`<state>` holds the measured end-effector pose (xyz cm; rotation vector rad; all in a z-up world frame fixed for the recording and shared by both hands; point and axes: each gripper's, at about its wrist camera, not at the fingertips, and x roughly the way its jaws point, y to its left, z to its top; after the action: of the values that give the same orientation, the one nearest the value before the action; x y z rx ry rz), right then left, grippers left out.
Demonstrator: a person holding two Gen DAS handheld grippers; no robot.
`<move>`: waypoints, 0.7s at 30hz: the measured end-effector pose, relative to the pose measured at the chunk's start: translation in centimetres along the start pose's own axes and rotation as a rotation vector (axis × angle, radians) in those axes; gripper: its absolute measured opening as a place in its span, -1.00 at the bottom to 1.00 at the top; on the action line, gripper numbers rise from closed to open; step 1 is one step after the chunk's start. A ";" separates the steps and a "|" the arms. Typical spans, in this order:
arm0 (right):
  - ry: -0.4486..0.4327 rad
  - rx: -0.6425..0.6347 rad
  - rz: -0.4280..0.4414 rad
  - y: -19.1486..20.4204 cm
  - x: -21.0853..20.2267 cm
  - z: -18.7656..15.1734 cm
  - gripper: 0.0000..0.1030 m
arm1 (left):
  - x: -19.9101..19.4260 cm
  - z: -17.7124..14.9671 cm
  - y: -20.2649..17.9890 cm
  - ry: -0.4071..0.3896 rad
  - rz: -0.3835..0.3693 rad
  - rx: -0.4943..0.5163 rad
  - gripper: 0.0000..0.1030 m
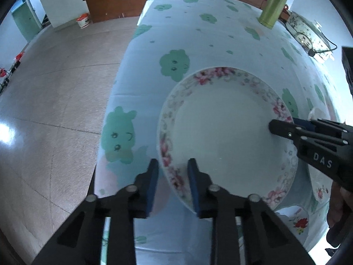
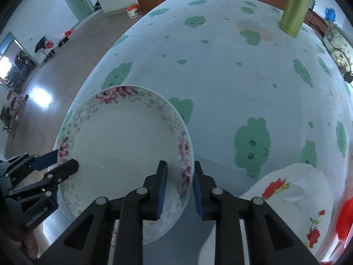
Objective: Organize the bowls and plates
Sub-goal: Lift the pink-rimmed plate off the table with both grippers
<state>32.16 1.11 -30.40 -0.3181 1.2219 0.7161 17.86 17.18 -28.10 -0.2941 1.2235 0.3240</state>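
Observation:
A white plate (image 1: 220, 132) with a pink flower rim lies near the left edge of the table (image 1: 198, 33). My left gripper (image 1: 172, 163) straddles its near-left rim, one finger inside the plate and one outside, shut on the rim. In the right wrist view my right gripper (image 2: 179, 165) clamps the opposite rim of the same plate (image 2: 123, 143) in the same way. Each gripper shows in the other's view, the right gripper (image 1: 284, 125) and the left gripper (image 2: 61, 161), with one black finger over the rim and a blue pad under it.
A second white plate (image 2: 286, 198) with red flowers lies to the right, near the front edge. A green canister (image 1: 273, 8) and a patterned appliance (image 1: 304, 31) stand at the far right. Something red (image 2: 346, 220) shows at the right border. Tiled floor (image 1: 55, 88) drops off left of the table.

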 end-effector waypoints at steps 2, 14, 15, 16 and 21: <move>0.002 0.014 0.012 -0.3 0.0 0.0 -0.57 | 0.0 -0.1 -0.2 -0.007 0.016 0.003 -0.58; 0.025 0.038 0.037 -0.8 -0.1 0.4 -0.64 | -0.3 -0.1 -0.4 -0.002 0.027 -0.030 -0.64; 0.025 0.037 0.039 -0.9 -0.3 0.4 -0.64 | -0.5 -0.1 -0.4 -0.001 0.026 -0.034 -0.64; 0.024 0.037 0.040 -0.9 -0.4 0.4 -0.65 | -0.6 0.0 -0.3 0.000 0.023 -0.039 -0.64; 0.006 0.028 0.052 -0.7 -1.7 0.7 -0.68 | -1.6 0.3 -0.1 -0.022 0.026 -0.058 -0.64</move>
<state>32.88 0.45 -28.73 -0.2665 1.2480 0.7423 17.68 17.03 -26.49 -0.3239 1.1987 0.3849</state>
